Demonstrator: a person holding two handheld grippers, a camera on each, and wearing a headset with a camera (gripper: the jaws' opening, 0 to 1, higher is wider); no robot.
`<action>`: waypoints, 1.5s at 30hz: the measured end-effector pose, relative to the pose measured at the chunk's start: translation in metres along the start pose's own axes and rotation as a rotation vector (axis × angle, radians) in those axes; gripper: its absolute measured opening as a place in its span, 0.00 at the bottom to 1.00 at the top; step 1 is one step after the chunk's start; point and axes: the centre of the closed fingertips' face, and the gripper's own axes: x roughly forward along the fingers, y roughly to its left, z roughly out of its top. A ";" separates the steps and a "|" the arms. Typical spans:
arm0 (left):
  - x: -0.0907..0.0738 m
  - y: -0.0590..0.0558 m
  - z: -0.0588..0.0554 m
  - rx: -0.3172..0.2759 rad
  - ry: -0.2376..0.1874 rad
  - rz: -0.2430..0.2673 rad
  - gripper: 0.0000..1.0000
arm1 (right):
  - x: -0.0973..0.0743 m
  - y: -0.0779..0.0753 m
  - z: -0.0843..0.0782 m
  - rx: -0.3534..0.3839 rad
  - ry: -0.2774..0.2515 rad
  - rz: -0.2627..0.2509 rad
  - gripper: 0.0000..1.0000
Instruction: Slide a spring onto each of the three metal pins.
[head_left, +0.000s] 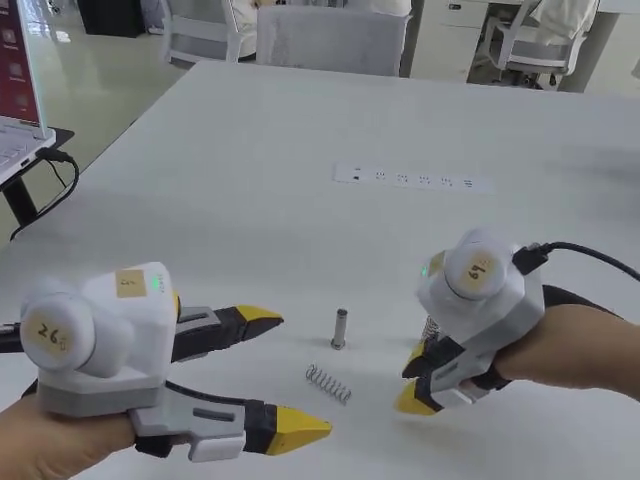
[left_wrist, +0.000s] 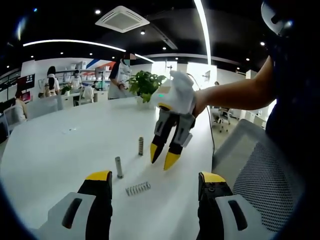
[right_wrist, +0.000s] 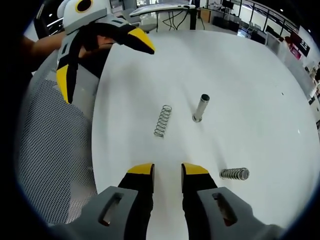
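Observation:
A bare metal pin (head_left: 340, 328) stands upright on the white table (head_left: 250, 200). A loose spring (head_left: 328, 383) lies flat just in front of it. A second pin carrying a spring (head_left: 430, 328) stands half hidden behind my right gripper (head_left: 414, 378), which is narrowly open and empty. My left gripper (head_left: 285, 375) hovers wide open to the left of the spring, holding nothing. In the left gripper view the left gripper (left_wrist: 156, 177) faces the spring (left_wrist: 138, 188), bare pin (left_wrist: 119, 167) and sprung pin (left_wrist: 141, 146). The right gripper (right_wrist: 167, 170) sees the spring (right_wrist: 162, 120), pin (right_wrist: 201, 107) and sprung pin (right_wrist: 234, 173).
A white power strip (head_left: 410, 180) is set into the table farther back. A laptop (head_left: 15, 100) with a cable sits on a stand at the left. Grey chairs (head_left: 330, 40) stand beyond the far edge. A mesh chair (right_wrist: 55, 150) is near the front edge.

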 end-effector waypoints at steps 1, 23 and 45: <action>0.000 0.000 0.000 0.000 0.001 0.000 0.66 | 0.001 0.001 0.002 -0.002 -0.003 0.000 0.20; -0.001 -0.001 -0.001 -0.003 0.001 0.005 0.66 | 0.031 0.014 0.041 0.016 -0.070 0.027 0.19; -0.005 0.002 -0.003 0.004 0.008 0.028 0.66 | 0.043 0.010 0.038 0.007 -0.049 -0.023 0.16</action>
